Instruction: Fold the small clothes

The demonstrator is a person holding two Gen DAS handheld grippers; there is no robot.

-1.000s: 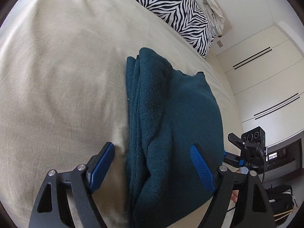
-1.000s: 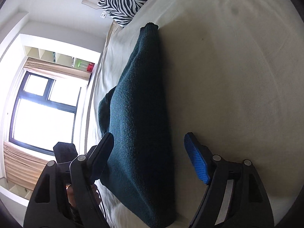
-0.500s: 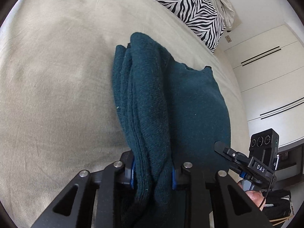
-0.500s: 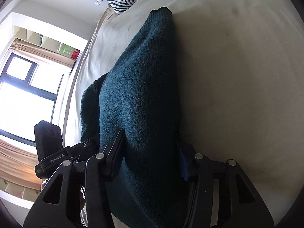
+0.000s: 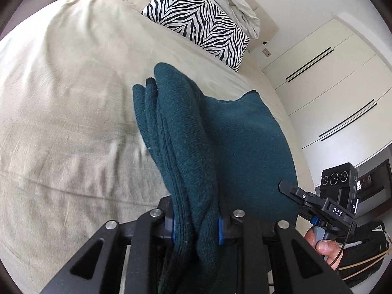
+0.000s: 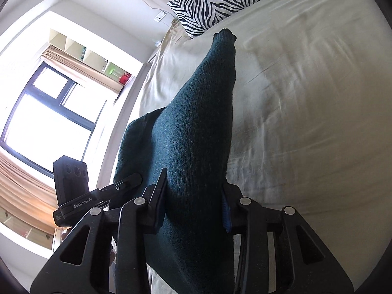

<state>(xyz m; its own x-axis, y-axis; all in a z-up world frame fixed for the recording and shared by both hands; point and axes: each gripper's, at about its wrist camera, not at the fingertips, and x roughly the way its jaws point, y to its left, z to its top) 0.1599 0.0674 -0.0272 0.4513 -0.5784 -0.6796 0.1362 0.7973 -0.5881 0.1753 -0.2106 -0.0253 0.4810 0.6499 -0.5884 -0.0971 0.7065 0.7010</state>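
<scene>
Teal sweater (image 5: 220,152) bunched between both jaws — left gripper (image 5: 196,225), right gripper (image 6: 193,205) clenched on it.

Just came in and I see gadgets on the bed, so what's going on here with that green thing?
A person is folding a dark teal knitted garment on a bed with a beige sheet, using two handheld grippers. The left gripper is shut on one bunched, layered edge of the garment, and the right gripper is shut on the other near edge. The near end is raised off the sheet. A zebra-striped pillow lies at the head of the bed.
</scene>
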